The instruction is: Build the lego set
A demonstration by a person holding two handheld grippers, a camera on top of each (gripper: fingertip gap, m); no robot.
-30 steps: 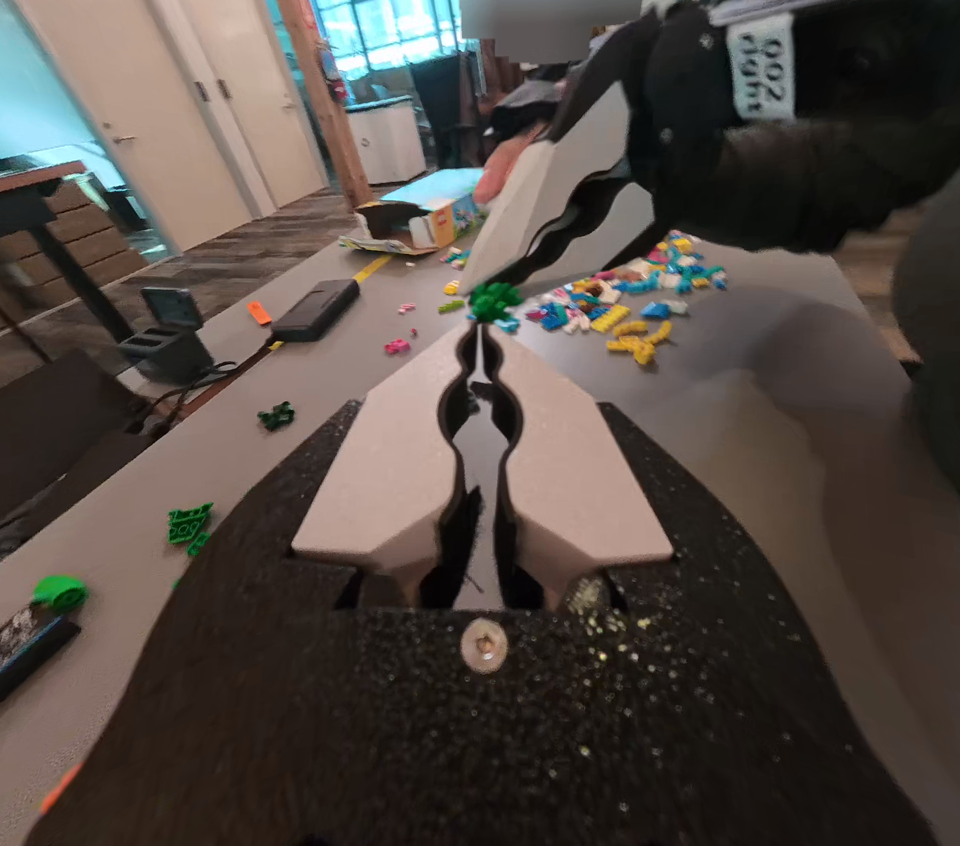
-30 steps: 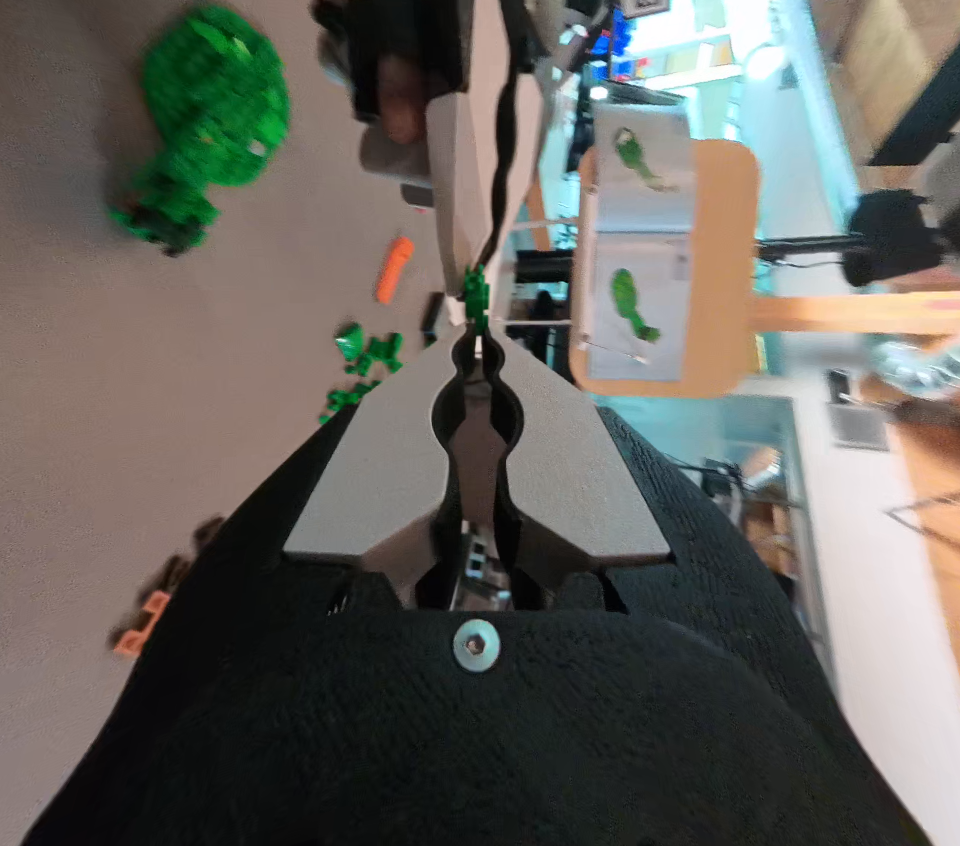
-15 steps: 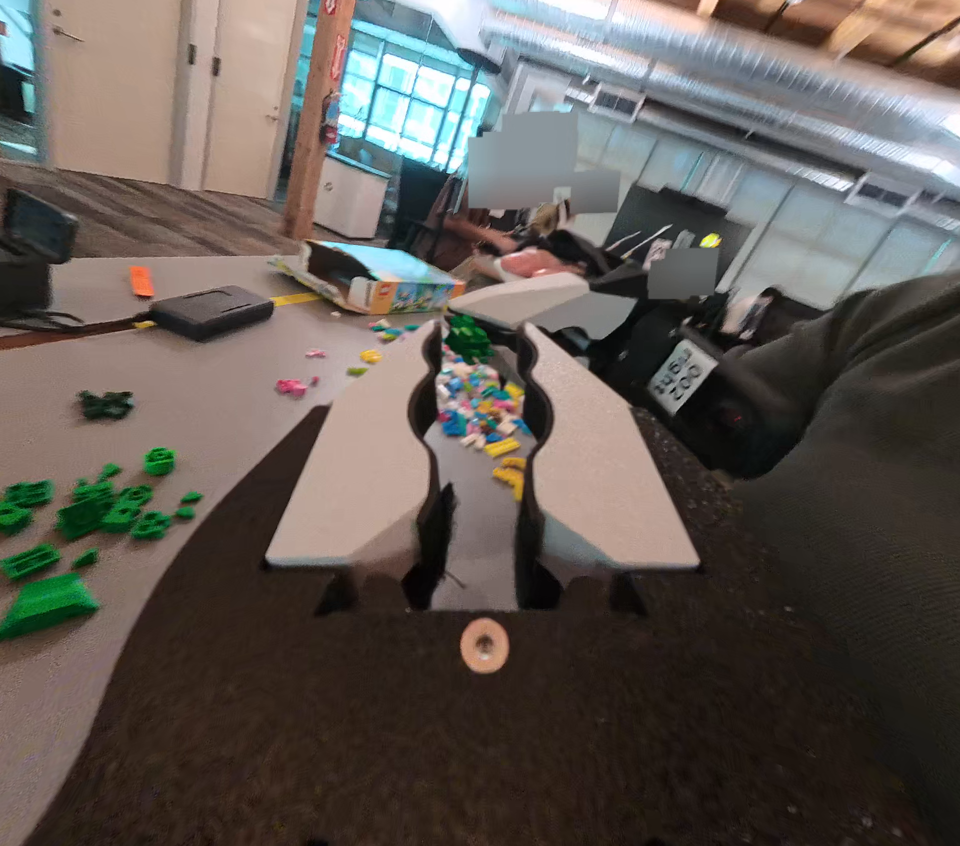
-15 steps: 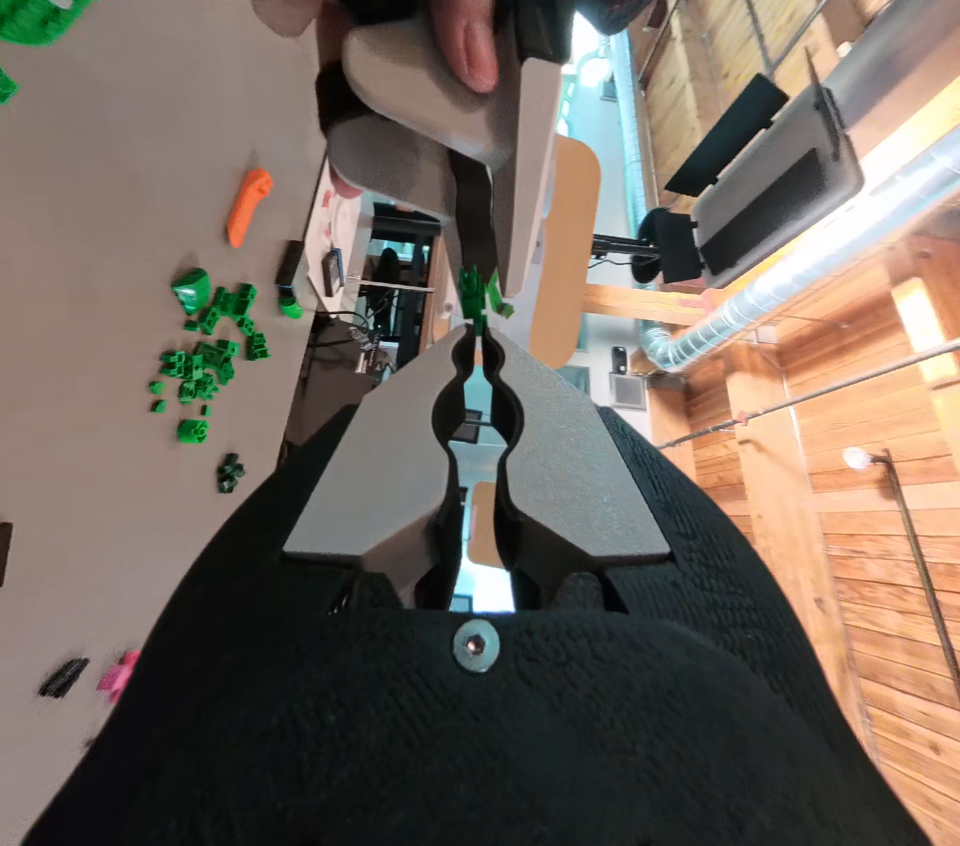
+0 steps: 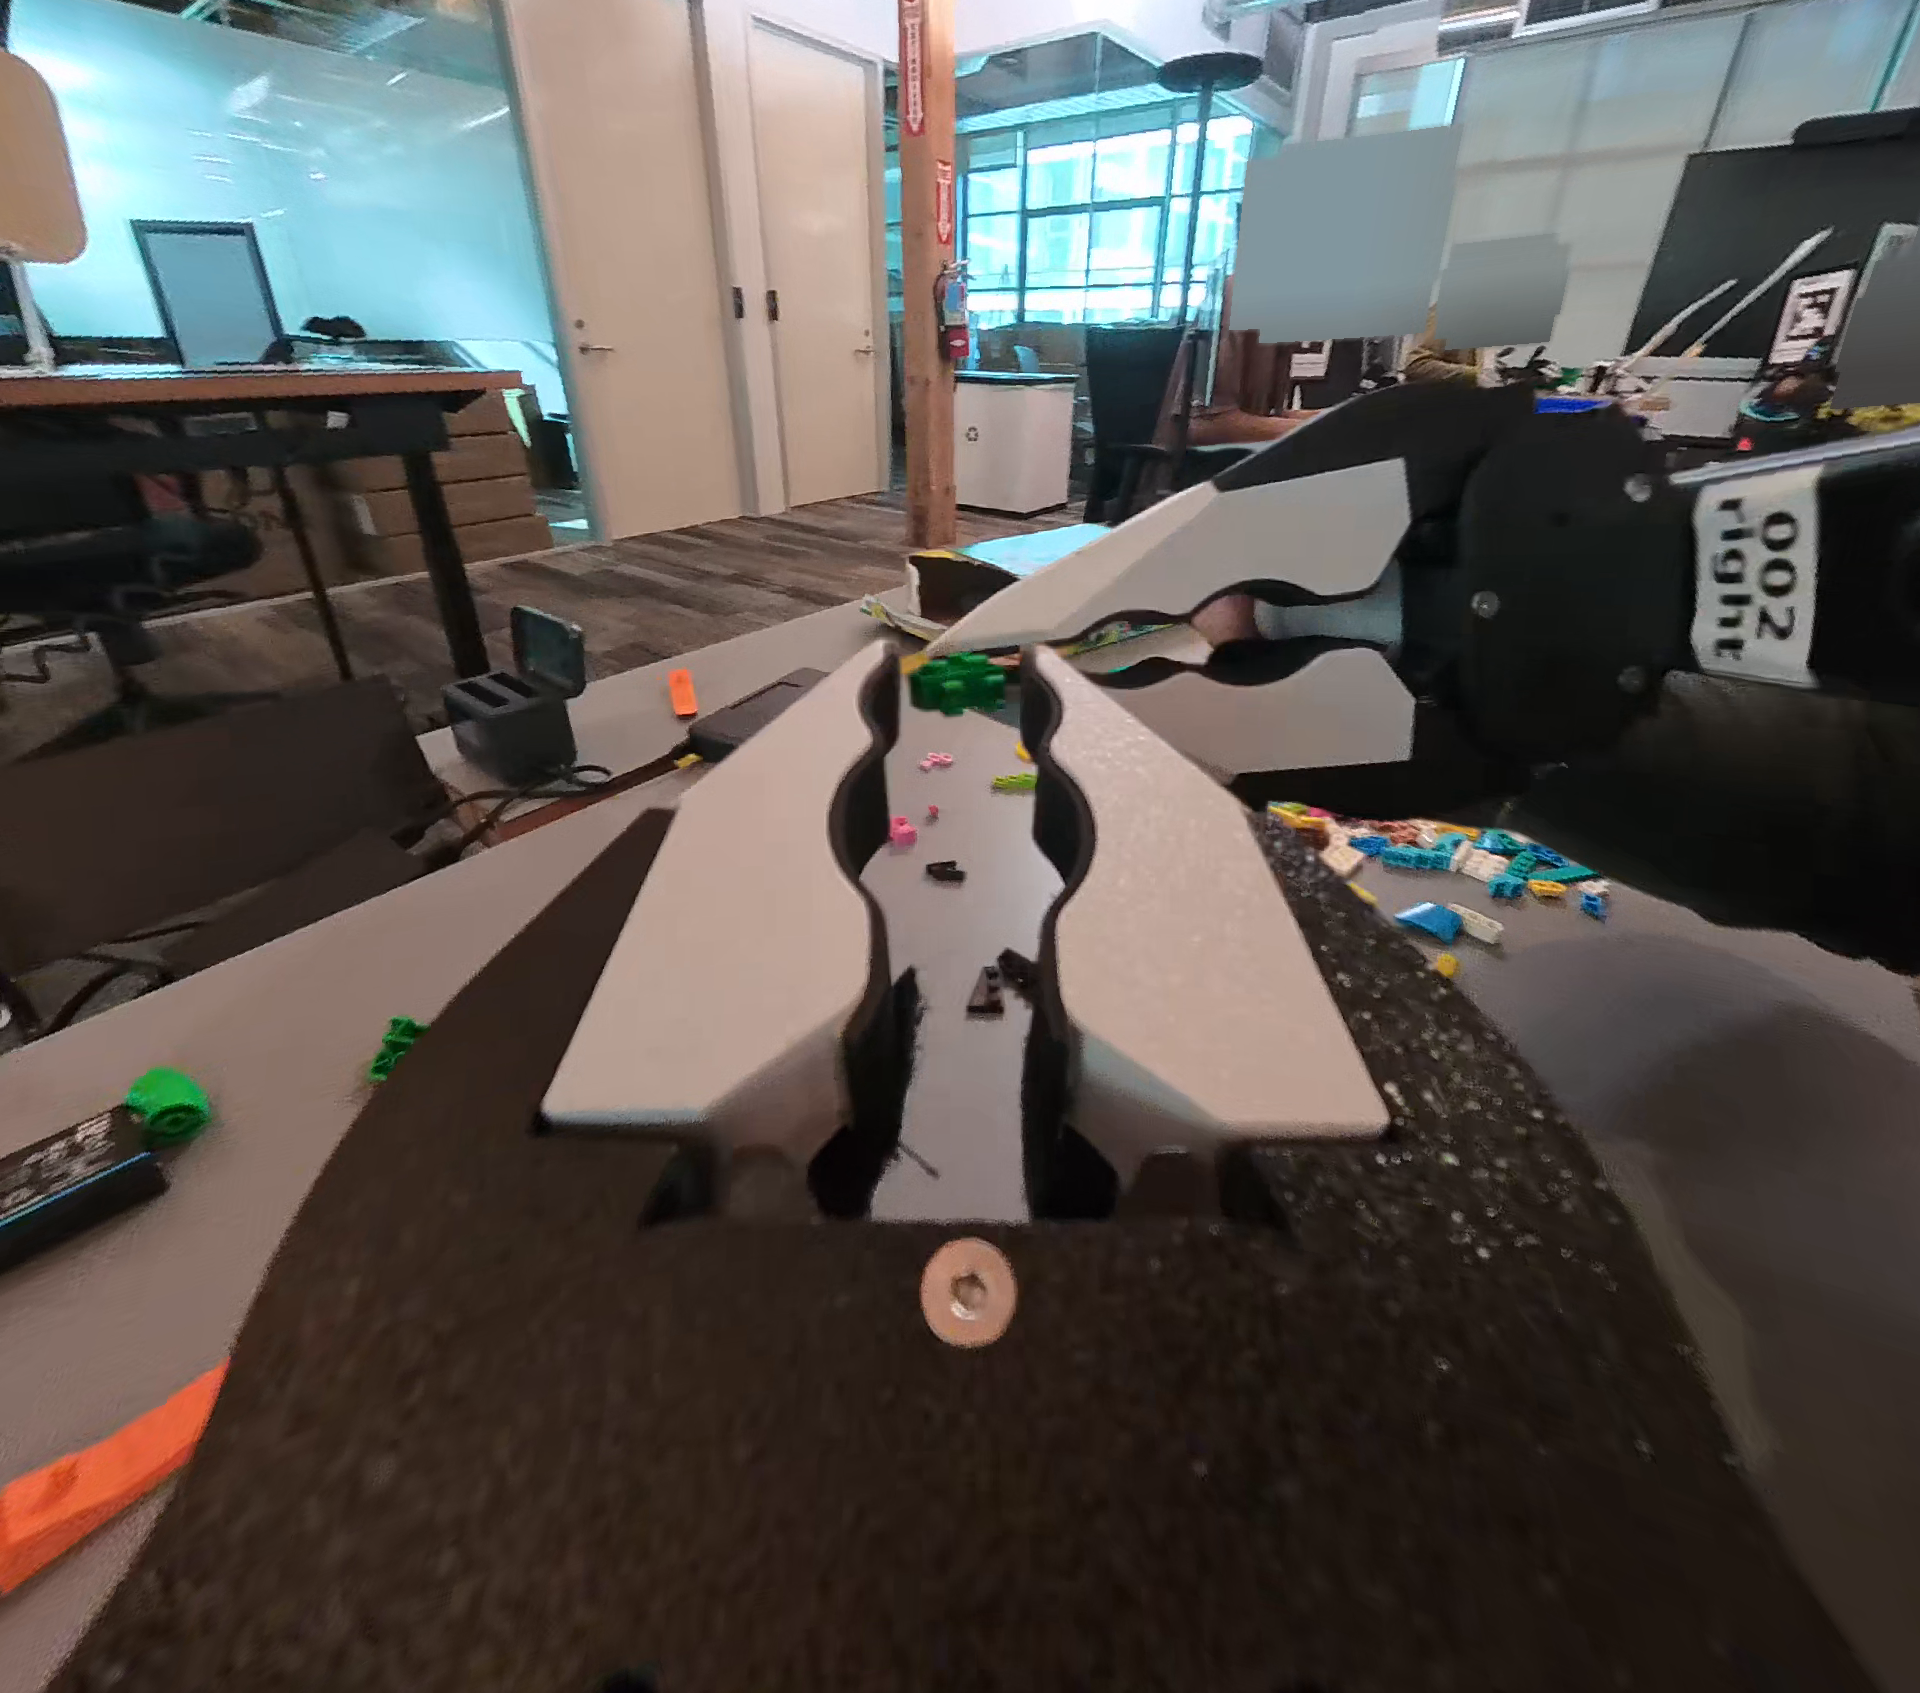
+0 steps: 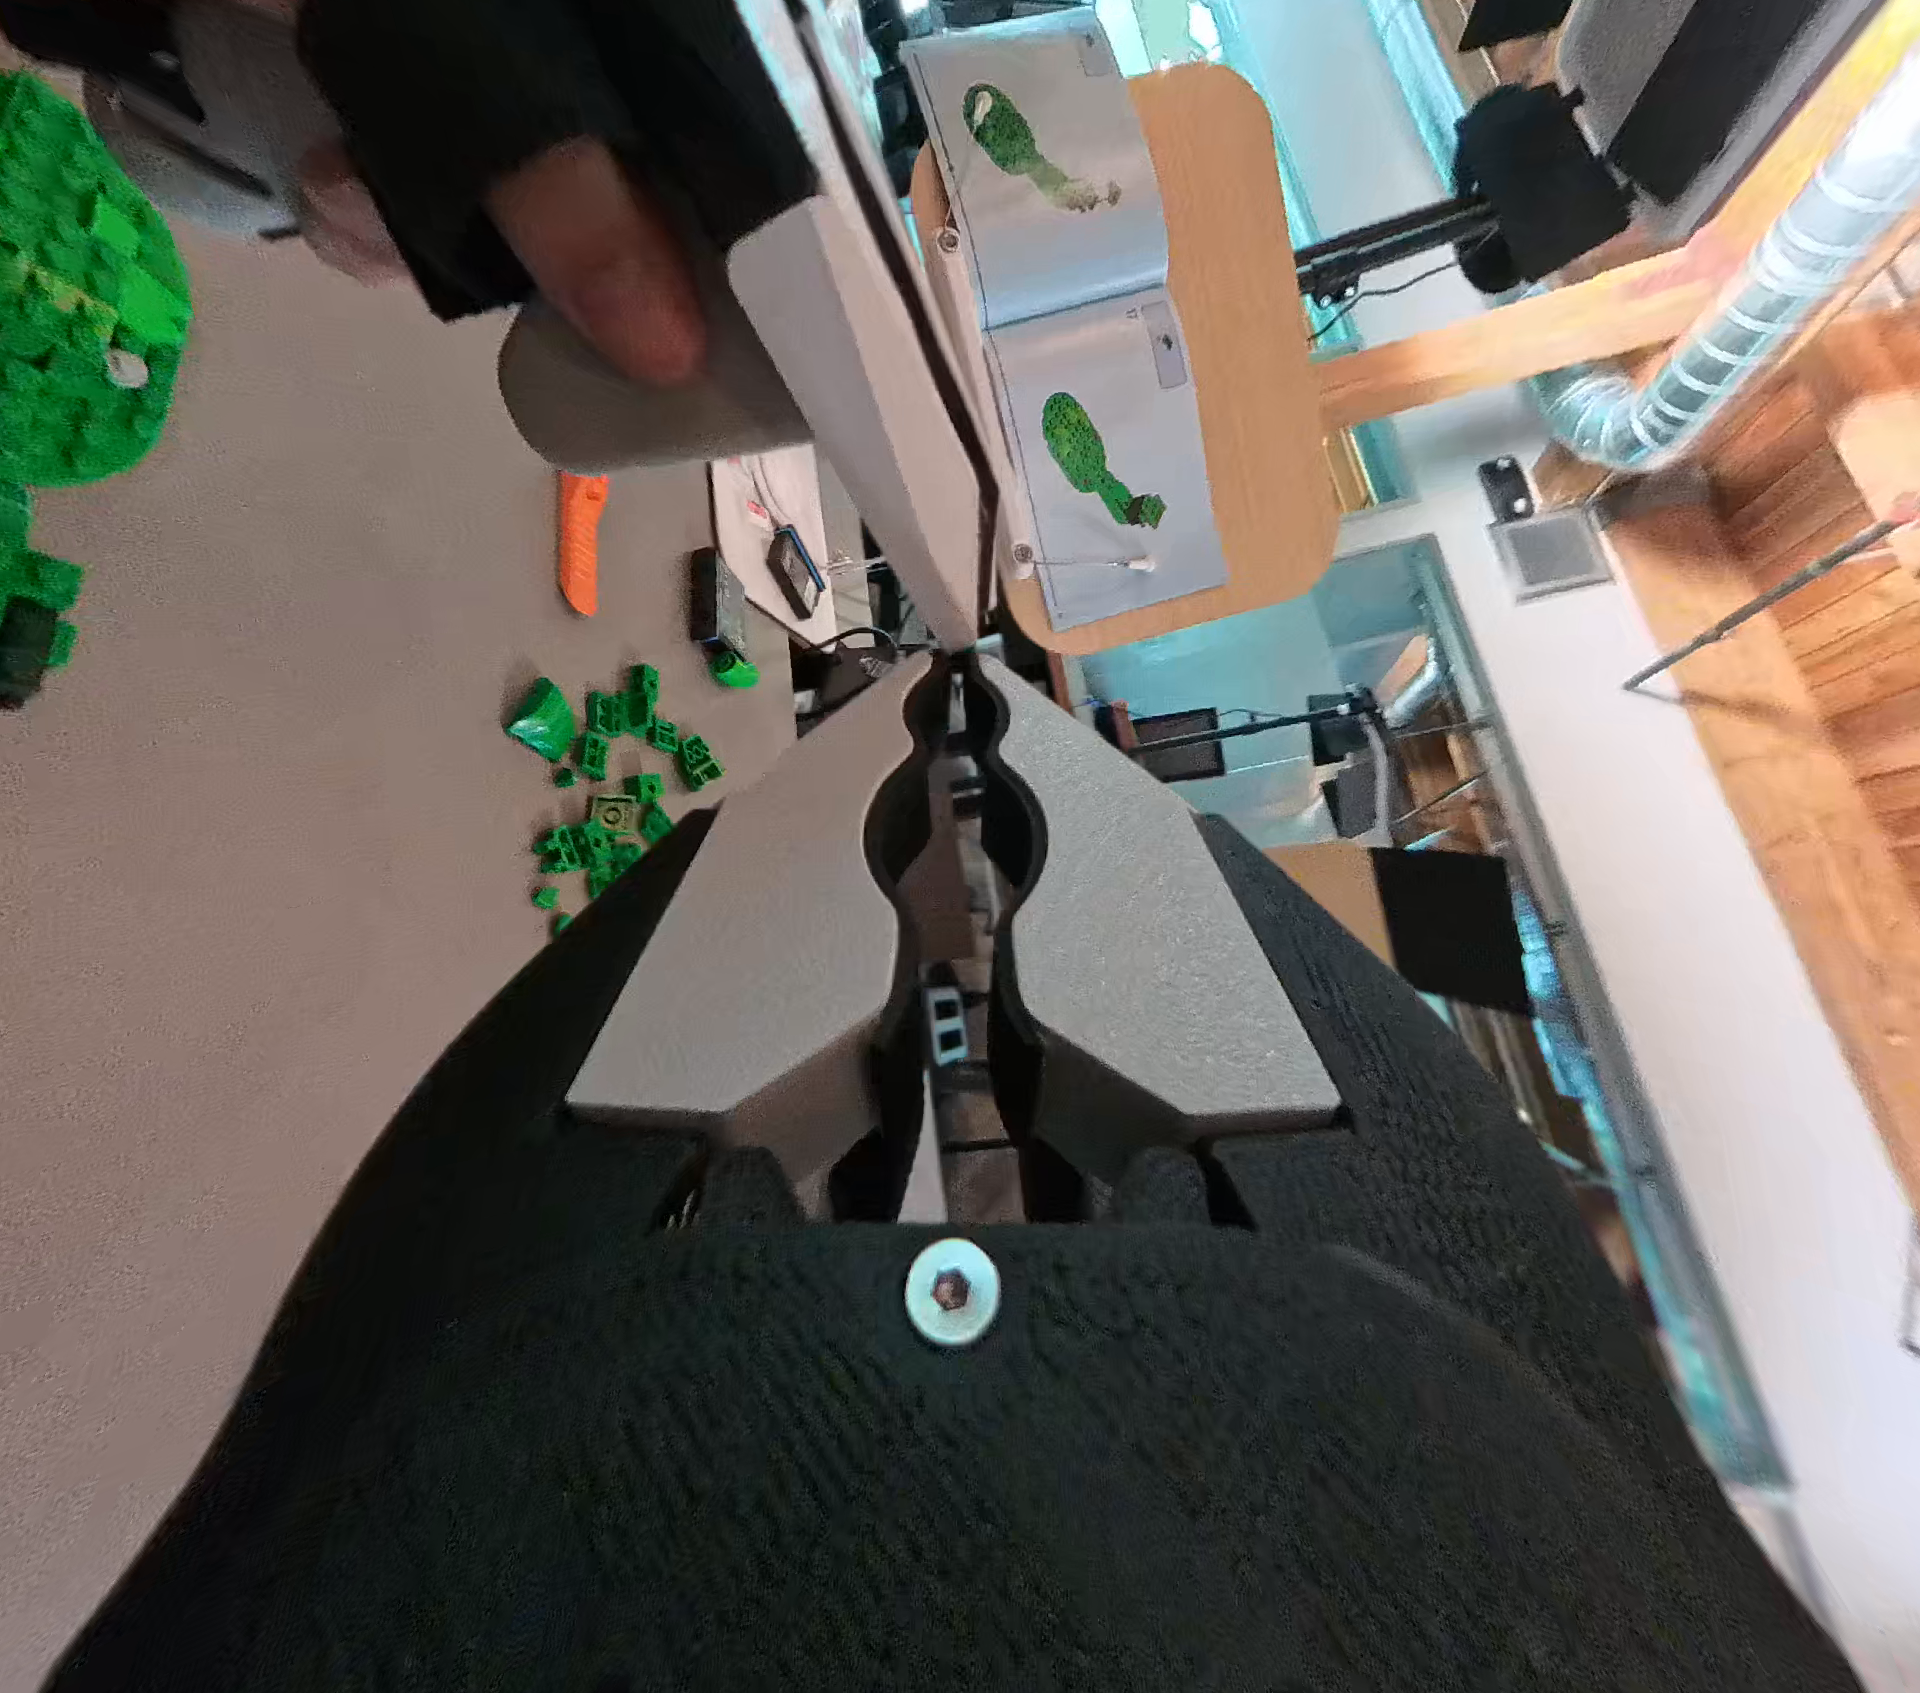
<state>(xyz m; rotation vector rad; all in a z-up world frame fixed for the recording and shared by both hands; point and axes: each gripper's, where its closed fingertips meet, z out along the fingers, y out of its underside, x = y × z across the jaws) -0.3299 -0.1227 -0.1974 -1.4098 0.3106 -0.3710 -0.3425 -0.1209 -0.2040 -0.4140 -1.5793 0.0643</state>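
Right now I am holding my left claw (image 5: 958, 654) wide, its two pale, matte fingers with their wavy inner edges standing well apart above the smooth grey bench (image 5: 312, 1020). A small, knobbly green lego piece (image 5: 956, 687) is sitting in the air in the gap between those fingertips. I cannot tell whether either left finger is touching it.

My right claw (image 6: 953, 658) is coming in from the right side with its pointed tips drawn narrow, pinching that green lego piece at its edge. In the right wrist view only a sliver of green is showing at the tips, where the thin edge of the left claw is meeting them. My left hand (image 6: 582, 272), in a black fingerless glove, is pressing a rounded grey lever.

Below the left claw, flat black pieces (image 5: 987, 989) and a tiny pink piece (image 5: 902, 831) are lying scattered on the bench. A heap of bright blue, yellow and white bricks (image 5: 1455, 864) is spreading out to the right.

On the other side, a cluster of small green bricks (image 6: 613, 770) is lying near a ribbed orange separator tool (image 6: 580, 542). A large, round, studded green model (image 6: 73, 293) is resting on the bench farther off. An open glossy booklet (image 6: 1081, 313) is leaning on a wooden board (image 6: 1247, 355) with rounded corners.
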